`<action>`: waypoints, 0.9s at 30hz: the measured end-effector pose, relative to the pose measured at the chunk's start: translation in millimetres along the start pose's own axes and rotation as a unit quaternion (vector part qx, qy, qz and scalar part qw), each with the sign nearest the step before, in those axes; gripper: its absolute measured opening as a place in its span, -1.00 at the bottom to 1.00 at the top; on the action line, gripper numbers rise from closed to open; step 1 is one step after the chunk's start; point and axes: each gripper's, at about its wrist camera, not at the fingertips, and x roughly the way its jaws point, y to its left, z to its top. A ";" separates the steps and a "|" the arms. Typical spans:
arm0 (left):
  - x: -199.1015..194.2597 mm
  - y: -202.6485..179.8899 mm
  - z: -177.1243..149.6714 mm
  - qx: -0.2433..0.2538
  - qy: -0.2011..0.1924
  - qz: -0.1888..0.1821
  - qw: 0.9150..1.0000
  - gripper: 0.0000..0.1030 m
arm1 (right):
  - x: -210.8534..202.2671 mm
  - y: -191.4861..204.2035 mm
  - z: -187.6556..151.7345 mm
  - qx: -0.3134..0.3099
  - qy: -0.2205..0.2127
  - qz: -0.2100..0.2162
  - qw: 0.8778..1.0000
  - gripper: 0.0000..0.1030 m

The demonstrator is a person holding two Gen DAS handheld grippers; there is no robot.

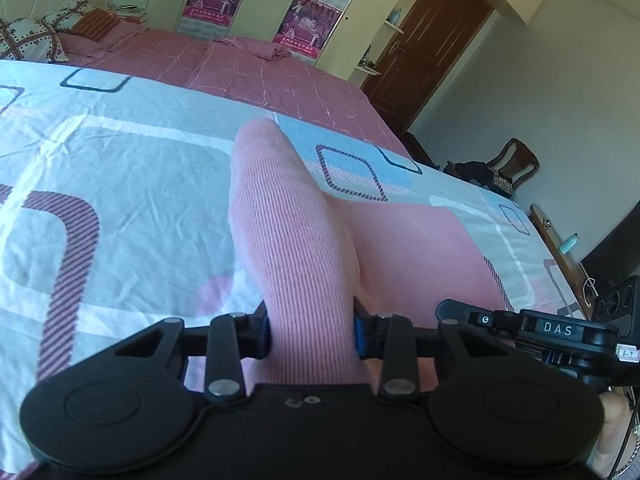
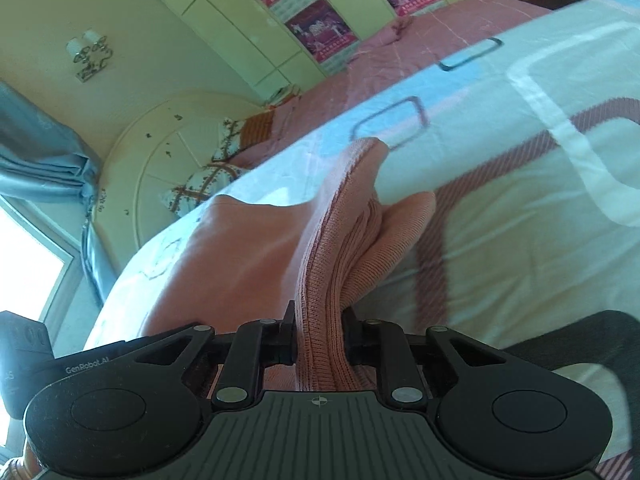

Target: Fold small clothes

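Left gripper [image 1: 311, 334] and right gripper [image 2: 319, 338] each have jaws clamped on the pink ribbed garment [image 1: 288, 220]; keep the edge taut and level, and lay it flat onto the bed [image 1: 120, 160].

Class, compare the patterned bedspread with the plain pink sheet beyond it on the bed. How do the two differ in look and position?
The patterned bedspread is white and pale blue with rounded rectangles; the pink sheet is dusty pink with thin pale grid lines. The bedspread lies under the pink knitted garment held by the left gripper and the right gripper; the sheet lies farther off, toward the wardrobe. Both cover the bed.
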 end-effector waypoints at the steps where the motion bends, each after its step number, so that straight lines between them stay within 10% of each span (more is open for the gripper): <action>1: -10.9 8.7 2.5 0.004 -0.005 0.003 1.000 -0.35 | 4.2 12.5 -1.0 -0.001 -0.002 0.004 1.000 -0.64; 15: -151.1 220.8 40.9 0.018 -0.029 0.017 0.999 -0.35 | 136.7 225.4 -64.0 0.011 -0.016 0.033 0.999 -0.64; 27: -161.0 342.3 57.2 0.006 -0.015 0.035 0.999 -0.35 | 264.2 315.2 -93.4 0.019 0.010 0.018 1.000 -0.64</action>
